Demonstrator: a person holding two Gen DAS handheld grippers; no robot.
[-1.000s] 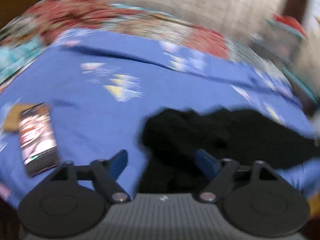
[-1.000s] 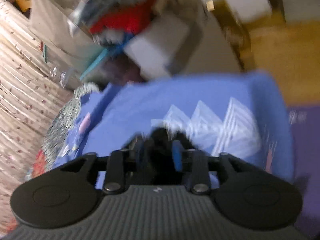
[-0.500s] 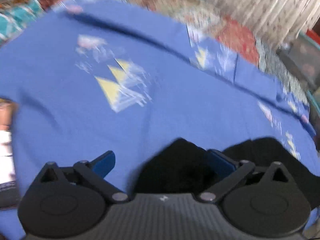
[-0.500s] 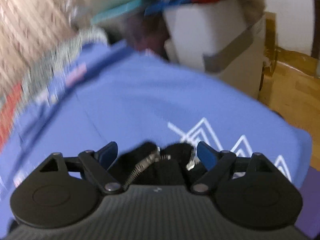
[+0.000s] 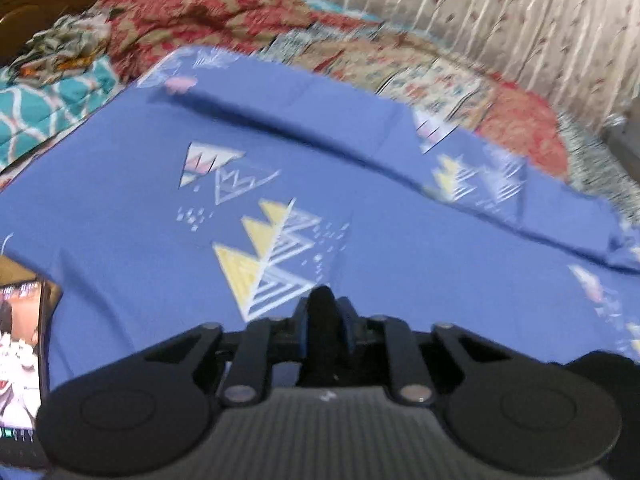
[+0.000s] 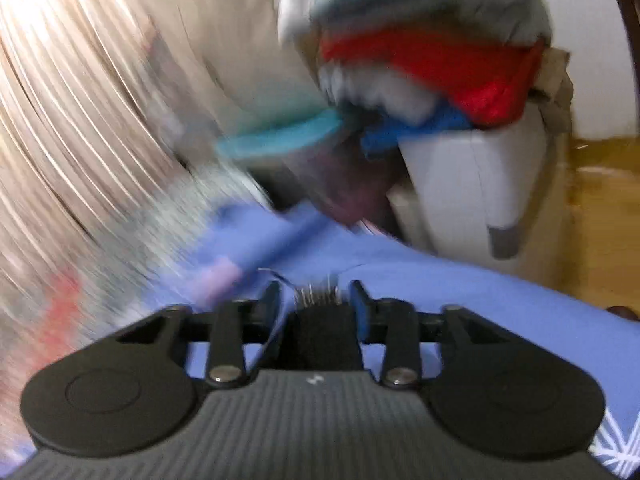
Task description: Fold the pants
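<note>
The black pants lie on a blue patterned bedsheet. In the left wrist view my left gripper has its blue pads pressed together on a narrow fold of the pants, and the jaws are still closing. More black cloth shows at the lower right. In the right wrist view a black band of the pants with metal zipper teeth stands between the pads of my right gripper. Those jaws are closing, and a thin gap is left at the left pad.
A phone with a lit screen lies on the sheet at the left. A red floral quilt and a pleated curtain are behind. Past the bed's end stand a teal-lidded bin, a white box under piled clothes, and wooden floor.
My left gripper opened wide over the pants, then closed on a fold. My right gripper opened from its earlier grip, then narrowed around the zipper part. Its view swung up toward the curtain.
</note>
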